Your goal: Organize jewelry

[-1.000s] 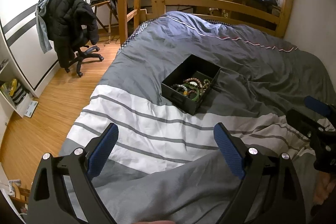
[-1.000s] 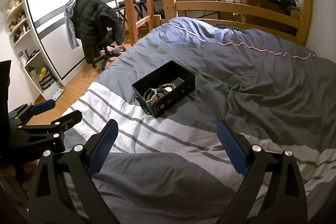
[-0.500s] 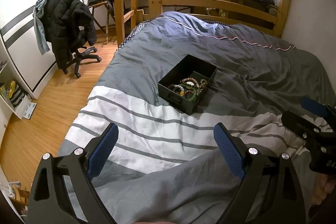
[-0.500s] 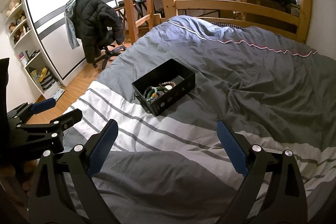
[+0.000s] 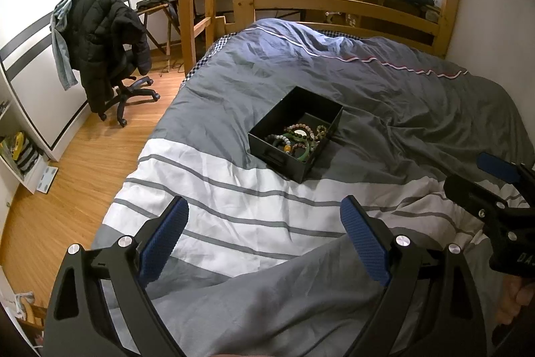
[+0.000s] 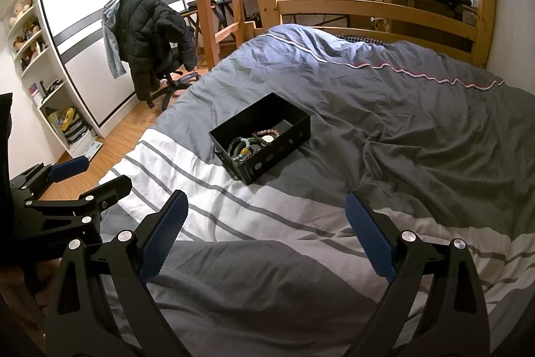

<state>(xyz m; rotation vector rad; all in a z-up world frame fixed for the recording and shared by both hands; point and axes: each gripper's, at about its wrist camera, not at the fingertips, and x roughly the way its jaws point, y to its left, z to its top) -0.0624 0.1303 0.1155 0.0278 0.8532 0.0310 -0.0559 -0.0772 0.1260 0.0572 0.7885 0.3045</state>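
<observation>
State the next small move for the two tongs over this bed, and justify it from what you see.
Probably advance the right tongs toward the black box: both it and the left tongs are open and empty, well short of the box, and the bracelets sit piled inside it on the duvet.

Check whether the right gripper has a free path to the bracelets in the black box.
Probably yes. The right gripper is open, and only bare duvet lies before the black box, whose open top exposes the bracelets.
</observation>
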